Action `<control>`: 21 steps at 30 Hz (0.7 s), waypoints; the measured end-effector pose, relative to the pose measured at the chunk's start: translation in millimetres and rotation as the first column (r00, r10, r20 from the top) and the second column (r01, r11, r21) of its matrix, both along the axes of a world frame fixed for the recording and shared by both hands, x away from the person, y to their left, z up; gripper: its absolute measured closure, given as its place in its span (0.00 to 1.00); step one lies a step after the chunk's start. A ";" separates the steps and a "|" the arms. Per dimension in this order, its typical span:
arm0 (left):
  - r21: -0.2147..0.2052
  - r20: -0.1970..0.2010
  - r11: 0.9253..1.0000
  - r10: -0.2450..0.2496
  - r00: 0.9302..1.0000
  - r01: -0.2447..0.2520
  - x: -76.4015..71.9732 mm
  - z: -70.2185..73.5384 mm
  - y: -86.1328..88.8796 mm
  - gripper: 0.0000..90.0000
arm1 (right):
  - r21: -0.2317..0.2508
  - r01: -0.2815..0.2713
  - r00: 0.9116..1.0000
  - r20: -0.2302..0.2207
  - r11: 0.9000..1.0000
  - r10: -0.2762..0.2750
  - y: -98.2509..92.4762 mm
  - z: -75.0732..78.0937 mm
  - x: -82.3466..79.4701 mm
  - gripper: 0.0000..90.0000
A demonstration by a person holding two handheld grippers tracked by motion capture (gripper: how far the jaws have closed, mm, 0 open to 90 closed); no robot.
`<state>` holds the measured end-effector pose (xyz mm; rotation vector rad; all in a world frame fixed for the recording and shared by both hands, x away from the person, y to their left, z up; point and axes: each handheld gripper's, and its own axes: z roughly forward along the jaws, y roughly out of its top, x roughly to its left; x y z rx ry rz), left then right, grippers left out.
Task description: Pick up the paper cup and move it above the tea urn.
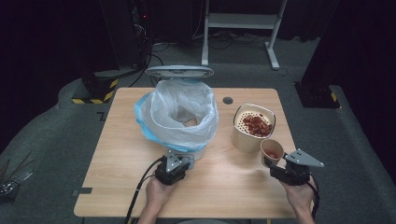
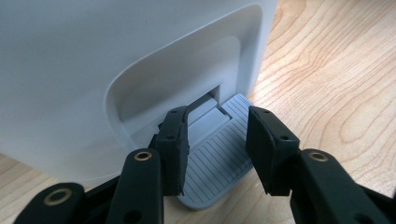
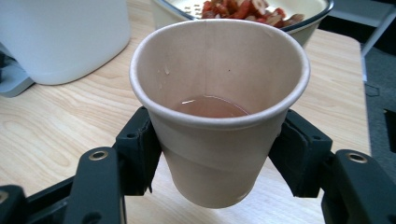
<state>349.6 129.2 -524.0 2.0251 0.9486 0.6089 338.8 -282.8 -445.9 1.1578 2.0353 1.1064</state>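
Right gripper (image 3: 212, 154): your jaws clamp the tan paper cup (image 3: 219, 107), pinkish liquid inside, lifted off the desk (image 3: 51, 126).
Left gripper (image 2: 217, 144): your jaws part-open, straddling the white bin's grey ribbed pedal (image 2: 217, 158).

Paper cup (image 3: 219, 116), matt tan, smooth; bin (image 2: 116, 60) white plastic, satin; its pedal (image 2: 219, 163) grey ribbed plastic; surface (image 1: 130, 182) pale wood-grain laminate; liner bag (image 1: 177, 112) thin glossy film
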 end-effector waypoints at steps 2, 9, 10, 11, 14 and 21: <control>0.000 0.000 1.000 0.000 1.000 0.000 0.0 0.0 0.0 0.66 | -0.009 0.004 1.000 0.005 1.000 -0.004 -1.6 2.3 0.9 0.43; 0.001 0.000 1.000 0.000 1.000 0.000 0.0 0.0 0.0 0.66 | -0.022 0.016 1.000 0.009 1.000 -0.016 -6.4 8.8 3.2 0.43; 0.001 0.000 1.000 0.000 1.000 0.000 0.0 0.0 0.1 0.66 | -0.023 0.017 1.000 0.011 1.000 -0.017 -6.9 9.5 3.7 0.43; 0.000 0.000 1.000 0.000 1.000 0.000 0.0 0.0 0.0 0.66 | -0.023 0.021 1.000 0.009 1.000 -0.021 -6.9 10.1 3.7 0.43; 0.000 0.000 1.000 0.000 1.000 0.000 0.0 0.0 0.0 0.66 | -0.030 0.020 1.000 0.010 0.999 -0.020 -8.4 12.3 5.1 0.43; 0.000 0.000 1.000 0.000 1.000 0.000 0.0 0.0 0.1 0.66 | -0.046 0.028 0.999 0.021 0.999 -0.027 -11.9 20.0 7.2 0.43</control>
